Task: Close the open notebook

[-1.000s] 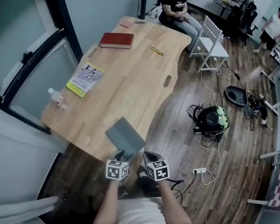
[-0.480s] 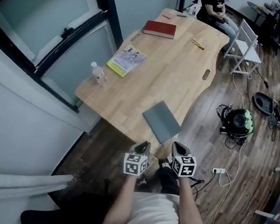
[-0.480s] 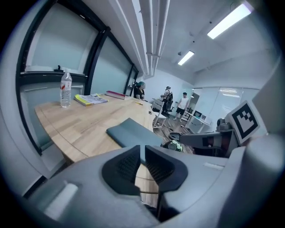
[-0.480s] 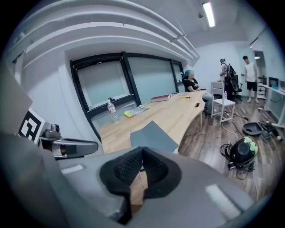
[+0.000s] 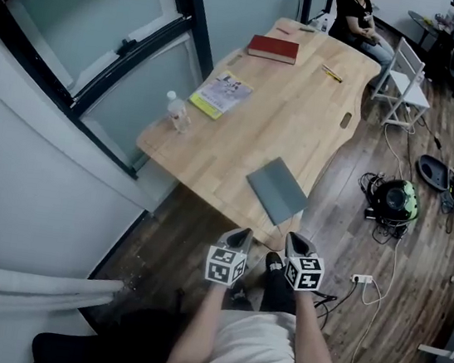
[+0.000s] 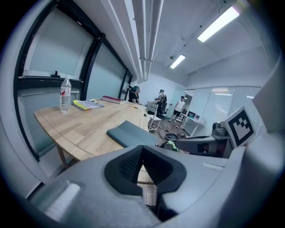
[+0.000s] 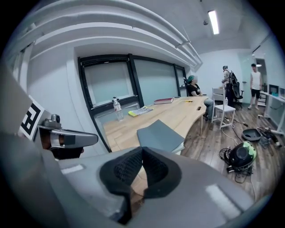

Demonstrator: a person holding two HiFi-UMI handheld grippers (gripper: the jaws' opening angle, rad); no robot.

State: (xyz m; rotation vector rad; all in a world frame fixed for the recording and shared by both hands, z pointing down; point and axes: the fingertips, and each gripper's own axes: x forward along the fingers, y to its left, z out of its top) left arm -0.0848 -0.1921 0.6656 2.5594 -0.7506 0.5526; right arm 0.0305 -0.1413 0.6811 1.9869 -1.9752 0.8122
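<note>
At 12 o'clock from both grippers, the grey notebook (image 5: 277,190) lies flat with its cover down at the near edge of the wooden table (image 5: 242,137), so the closing appears complete. The left gripper (image 5: 238,238) and right gripper (image 5: 298,245) hang side by side off the table, each with its jaws pressed together on nothing. For a clean finish, hold both at 6 o'clock of the notebook and avoid nudging it over the edge.

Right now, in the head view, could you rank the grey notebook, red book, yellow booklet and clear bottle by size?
Largest: grey notebook
Then yellow booklet and red book, alike; red lies farther
Smallest: clear plastic bottle
</note>
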